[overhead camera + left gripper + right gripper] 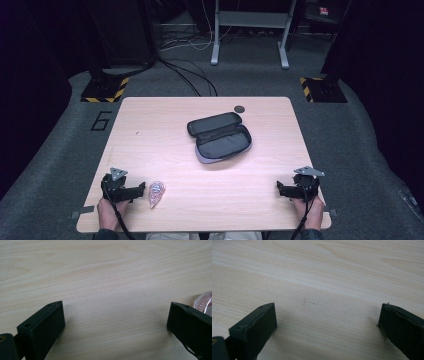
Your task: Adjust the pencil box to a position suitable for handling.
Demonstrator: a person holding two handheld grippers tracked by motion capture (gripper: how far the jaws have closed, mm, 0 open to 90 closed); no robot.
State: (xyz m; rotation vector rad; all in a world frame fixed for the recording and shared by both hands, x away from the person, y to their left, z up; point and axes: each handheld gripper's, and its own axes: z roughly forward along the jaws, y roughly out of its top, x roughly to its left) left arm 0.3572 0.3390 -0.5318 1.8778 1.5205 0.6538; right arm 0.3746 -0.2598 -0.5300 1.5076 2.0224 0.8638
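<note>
Both claws are parked at the near edge of the pale wood-grain table (150, 130), jaws spread wide apart, nothing clamped in either.

The left gripper (141, 189) is seen from the high view resting low on the tabletop, and just off its tips, on the side toward the other gripper, a small clear plastic tape dispenser with a pinkish roll inside (156, 193) is lying flat. In the left gripper view (116, 315) just a sliver of that dispenser (203, 302) is caught, poking out past the far jaw at the frame's edge, close beside the jaw; whether they touch can't be told. Bare wood is seen between the jaws.

The right gripper (280, 189) is held at the opposite corner, well apart from the dispenser. In the right gripper view (327, 315) plain wood grain is seen between its open jaws.

Well ahead of both claws and roughly between them, an open dark fabric zip-up pencil case (220, 136) is picked up by the high view, with a small dark round disc (240, 108) beyond it.

Writing-wise, a big "6" marked on the grey floor (101, 120) can be read beyond the left claw. Print on the dispenser is too small to make out.
</note>
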